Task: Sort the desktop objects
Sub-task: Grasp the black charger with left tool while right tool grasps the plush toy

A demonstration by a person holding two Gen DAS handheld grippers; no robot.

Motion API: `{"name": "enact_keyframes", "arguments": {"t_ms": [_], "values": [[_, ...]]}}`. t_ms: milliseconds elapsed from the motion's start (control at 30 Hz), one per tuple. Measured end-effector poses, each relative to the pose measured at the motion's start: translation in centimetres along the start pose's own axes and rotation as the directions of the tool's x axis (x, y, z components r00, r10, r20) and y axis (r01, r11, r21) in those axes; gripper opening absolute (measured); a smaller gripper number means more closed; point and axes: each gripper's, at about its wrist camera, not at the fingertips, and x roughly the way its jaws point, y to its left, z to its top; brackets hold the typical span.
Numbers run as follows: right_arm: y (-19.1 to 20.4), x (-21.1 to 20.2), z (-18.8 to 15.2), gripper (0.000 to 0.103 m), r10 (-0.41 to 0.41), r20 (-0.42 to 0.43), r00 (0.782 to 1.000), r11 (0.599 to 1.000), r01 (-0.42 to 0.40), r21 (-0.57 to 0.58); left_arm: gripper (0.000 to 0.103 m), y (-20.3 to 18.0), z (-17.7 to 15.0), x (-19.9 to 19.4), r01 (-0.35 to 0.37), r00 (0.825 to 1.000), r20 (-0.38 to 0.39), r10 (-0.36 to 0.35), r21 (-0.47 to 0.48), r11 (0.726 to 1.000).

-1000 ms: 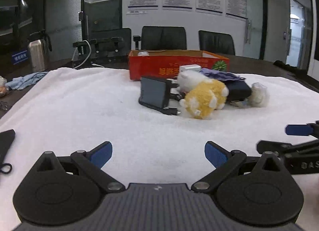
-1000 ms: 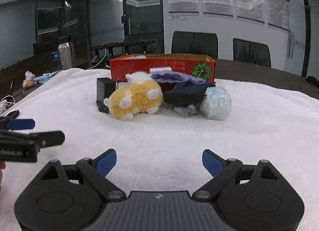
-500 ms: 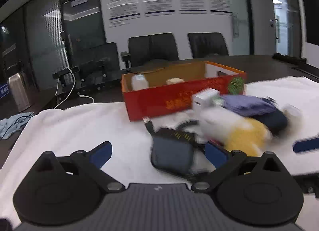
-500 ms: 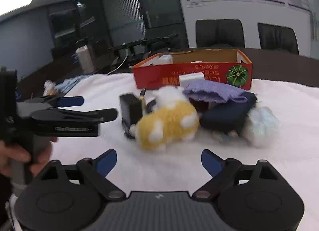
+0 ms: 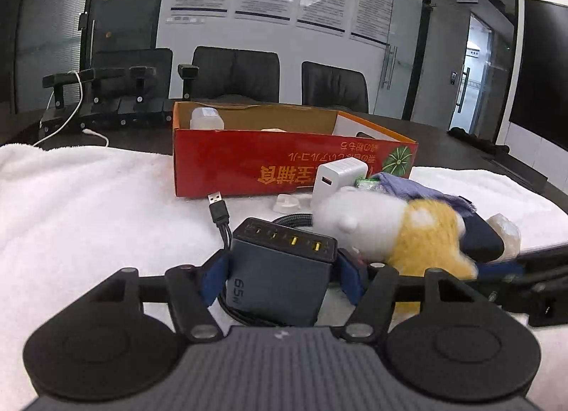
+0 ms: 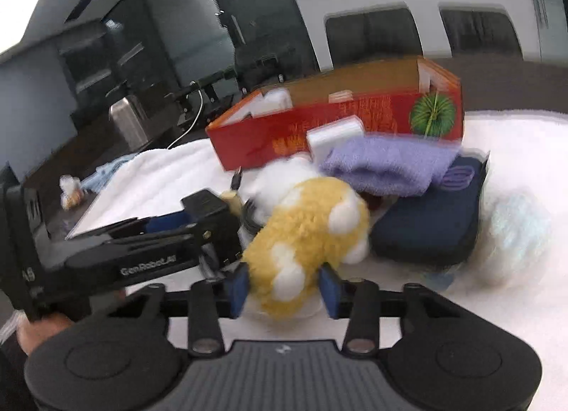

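My left gripper (image 5: 282, 278) is shut on a dark blue 65W multi-port charger (image 5: 280, 269) that lies on the white towel with its black cable (image 5: 222, 215). My right gripper (image 6: 284, 286) is shut on a yellow and white plush toy (image 6: 305, 233), which also shows in the left wrist view (image 5: 401, 230). A red cardboard box (image 5: 284, 159) stands open behind the pile, with a white object inside. A white charger block (image 5: 337, 176), a purple cloth (image 6: 387, 166), a dark blue pouch (image 6: 433, 219) and a pale crinkled bundle (image 6: 514, 230) lie around the toy.
A white towel (image 5: 88, 205) covers the table. Black chairs (image 5: 241, 74) stand behind it. A metal flask (image 6: 127, 123), a light blue cloth (image 6: 103, 173) and a small wrapped item (image 6: 71, 191) sit at the left on the dark table.
Both grippers have moved forward into the pile and closed. The left one has closed around the dark charger, the right one around the plush toy.
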Motion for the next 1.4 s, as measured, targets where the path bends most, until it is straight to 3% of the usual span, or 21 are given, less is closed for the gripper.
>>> {"name": "enact_keyframes", "arguments": {"t_ms": [100, 167, 267, 367, 433, 467, 567, 600, 633, 700, 833, 900, 967, 1100, 1200, 1267, 1333, 1400], "values": [[-0.1, -1.4, 0.7, 0.025, 0.0, 0.004, 1.0, 0.994, 0.001, -0.108, 0.064, -0.2, 0.4, -0.8, -0.018, 0.999, -0.033, 0.018, 0.001, 1.0], [-0.3, -1.8, 1.0, 0.026, 0.004, -0.027, 1.0, 0.977, -0.01, -0.212, 0.063, -0.1, 1.2, -1.6, -0.041, 0.997, -0.069, 0.039, -0.024, 0.999], [-1.5, -2.1, 1.8, 0.029, -0.053, -0.048, 0.997, 0.977, 0.042, -0.21, 0.063, 0.0, 2.0, -2.7, -0.028, 0.998, -0.065, 0.026, -0.03, 0.999], [-2.3, -2.6, 2.4, 0.055, -0.019, -0.012, 1.0, 0.994, 0.017, -0.106, 0.063, -0.5, 2.5, -3.9, -0.022, 0.999, -0.036, 0.022, 0.003, 1.0], [-1.2, -2.1, 2.2, 0.072, -0.031, 0.026, 0.999, 0.988, 0.034, -0.15, 0.063, -0.8, 2.7, -4.6, -0.026, 1.0, -0.016, 0.026, 0.021, 0.999], [-0.5, -1.5, 2.0, 0.073, -0.066, 0.036, 0.997, 0.981, 0.072, -0.18, 0.063, -1.1, 2.9, -4.9, -0.03, 0.999, -0.022, 0.031, 0.028, 0.999], [0.6, 0.6, 1.6, 0.069, -0.114, 0.037, 0.993, 0.97, 0.119, -0.212, 0.063, -2.3, 2.7, -6.4, -0.011, 0.998, -0.059, 0.015, 0.082, 0.997], [0.5, 0.9, 1.3, 0.049, -0.1, 0.048, 0.994, 0.972, 0.108, -0.208, 0.063, -2.7, 2.5, -7.1, 0.005, 0.997, -0.08, 0.004, 0.105, 0.994], [0.2, 1.1, 1.1, 0.041, -0.095, 0.049, 0.994, 0.975, 0.102, -0.195, 0.063, -2.9, 2.3, -7.5, 0.011, 0.995, -0.103, 0.001, 0.119, 0.993], [-0.4, 0.7, 1.1, 0.036, -0.07, 0.054, 0.996, 0.981, 0.079, -0.177, 0.063, -3.1, 1.5, -8.4, 0.017, 0.986, -0.165, 0.006, 0.139, 0.99], [-1.3, -1.2, 1.8, 0.033, -0.015, 0.071, 0.997, 0.988, 0.025, -0.153, 0.063, -3.9, 0.7, -8.0, 0.036, 0.951, -0.309, 0.022, 0.183, 0.982], [-1.3, -1.5, 1.9, 0.033, -0.008, 0.07, 0.998, 0.988, 0.018, -0.15, 0.064, -5.4, 0.5, -6.2, 0.036, 0.938, -0.343, 0.052, 0.246, 0.969], [-1.4, -1.4, 1.8, 0.034, -0.007, 0.061, 0.998, 0.989, 0.016, -0.147, 0.064, -6.8, 0.2, -4.5, 0.034, 0.94, -0.333, 0.075, 0.31, 0.95], [-2.2, -0.4, 1.0, 0.04, 0.0, 0.049, 0.999, 0.992, 0.006, -0.129, 0.063, -7.8, -0.8, -2.2, 0.004, 0.942, -0.314, 0.115, 0.355, 0.935], [-2.3, -0.3, 0.6, 0.043, 0.006, 0.063, 0.998, 0.992, 0.001, -0.124, 0.063, -7.1, -1.3, -2.3, 0.006, 0.943, -0.32, 0.091, 0.291, 0.957], [-1.9, -0.4, 0.4, 0.046, -0.007, 0.068, 0.998, 0.991, 0.016, -0.132, 0.07, -6.2, -1.2, -3.4, 0.014, 0.945, -0.318, 0.07, 0.254, 0.967], [-1.6, -0.3, 0.3, 0.064, 0.004, 0.062, 0.998, 0.992, 0.004, -0.129, 0.073, -5.7, -1.3, -3.8, 0.013, 0.949, -0.309, 0.061, 0.232, 0.973], [-1.0, 0.1, 0.1, 0.083, 0.028, 0.066, 0.997, 0.993, -0.021, -0.116, 0.067, -5.5, -1.7, -3.5, 0.017, 0.944, -0.327, 0.05, 0.199, 0.98]]}}
